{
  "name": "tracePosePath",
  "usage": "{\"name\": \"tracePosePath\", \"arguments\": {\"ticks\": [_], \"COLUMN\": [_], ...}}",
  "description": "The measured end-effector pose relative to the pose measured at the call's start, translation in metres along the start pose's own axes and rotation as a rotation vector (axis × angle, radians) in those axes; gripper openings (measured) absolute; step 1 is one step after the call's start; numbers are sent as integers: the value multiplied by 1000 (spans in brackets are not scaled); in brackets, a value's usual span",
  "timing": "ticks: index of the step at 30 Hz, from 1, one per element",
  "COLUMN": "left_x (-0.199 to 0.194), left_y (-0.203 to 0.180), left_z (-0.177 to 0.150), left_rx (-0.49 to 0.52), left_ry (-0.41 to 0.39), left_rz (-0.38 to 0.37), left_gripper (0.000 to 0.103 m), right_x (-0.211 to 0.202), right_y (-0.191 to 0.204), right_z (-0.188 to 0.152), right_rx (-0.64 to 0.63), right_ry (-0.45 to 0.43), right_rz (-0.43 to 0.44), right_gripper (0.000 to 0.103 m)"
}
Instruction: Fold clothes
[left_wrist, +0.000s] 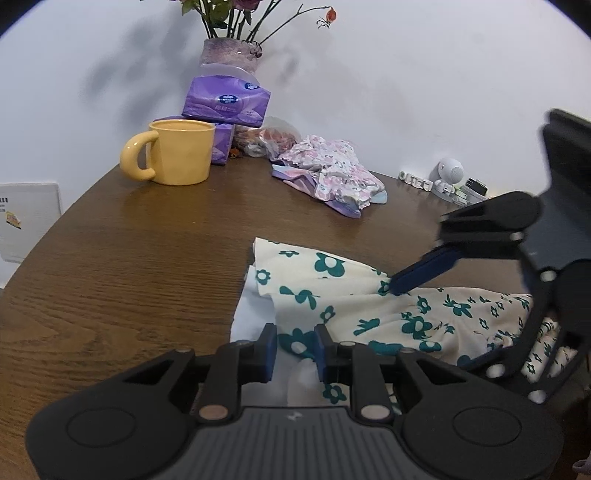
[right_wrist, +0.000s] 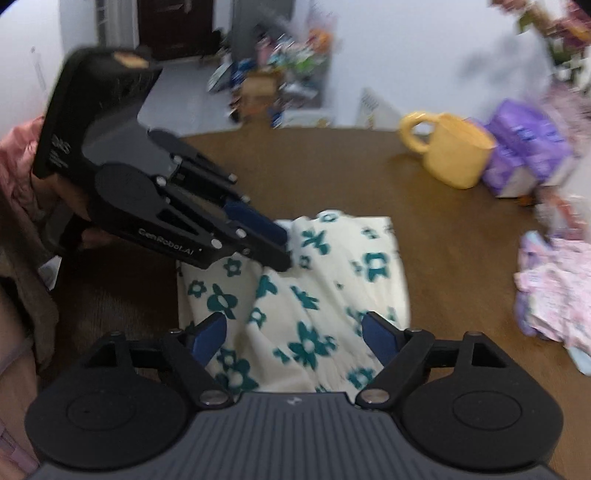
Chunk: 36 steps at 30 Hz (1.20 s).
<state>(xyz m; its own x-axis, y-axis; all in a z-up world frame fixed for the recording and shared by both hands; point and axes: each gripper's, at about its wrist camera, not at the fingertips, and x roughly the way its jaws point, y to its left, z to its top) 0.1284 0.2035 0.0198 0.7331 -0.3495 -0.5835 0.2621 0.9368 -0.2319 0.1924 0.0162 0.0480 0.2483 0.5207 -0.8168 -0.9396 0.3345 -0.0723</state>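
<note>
left gripper (left_wrist: 295, 349): clenched on a fold of the cream floral garment (left_wrist: 369, 295), lower centre of frame | right gripper (right_wrist: 295, 332): jaws spread wide, cloth beneath, not pinched | garment: on brown table (left_wrist: 129, 277) | yellow mug (left_wrist: 177, 153): upper left | 2nd pastel garment (left_wrist: 332, 173): crumpled behind

A round brown wooden table (left_wrist: 129, 266) stands against a plain white wall (left_wrist: 424, 92), with a dark door (right_wrist: 173, 26) and cluttered floor beyond.

Mug (left_wrist: 180, 153) left of crumpled garment (left_wrist: 332, 173), behind floral cloth (left_wrist: 369, 302)
</note>
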Motion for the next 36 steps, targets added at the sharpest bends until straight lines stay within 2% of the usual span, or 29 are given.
{"name": "tracePosePath", "arguments": {"ticks": [3,5,7,9,10,12,15,17,21,28,32,36], "left_x": [0,0,-1,-4,-5,-10,-21,-28,-44,-68,-67,-57], "left_y": [4,7,11,15,18,24,33,39,48,43,38,28], "left_z": [1,2,2,3,3,4,3,1,-6,-21,-25,-22], "left_rx": [-12,-22,-32,-49,-61,-88,-129,-163,-247,-307,-362,-421], "left_ry": [1,2,-7,-19,-25,-36,-54,-60,-39,12,53,70], "left_rz": [-25,-43,-46,-40,-37,-33,-31,-28,-38,-8,-77,-91], "left_gripper": [22,27,40,48,49,51,58,64,64,71,71,72], "right_x": [18,18,17,17,15,13,11,10,10,11,10,9], "right_y": [-5,-6,-8,-10,-10,-10,-9,-9,-6,-5,-2,-1], "right_z": [-1,-1,-2,-2,-1,1,0,-1,-1,-1,-4,-8], "right_rx": [5,23,44,64,66,67,65,68,63,61,75,85], "right_ry": [51,56,57,58,57,54,50,46,39,27,8,-22], "right_rz": [4,16,30,44,43,36,28,27,16,9,-3,-13], "right_gripper": [85,84,81,69,65,50,40,38,37,33,31,31]}}
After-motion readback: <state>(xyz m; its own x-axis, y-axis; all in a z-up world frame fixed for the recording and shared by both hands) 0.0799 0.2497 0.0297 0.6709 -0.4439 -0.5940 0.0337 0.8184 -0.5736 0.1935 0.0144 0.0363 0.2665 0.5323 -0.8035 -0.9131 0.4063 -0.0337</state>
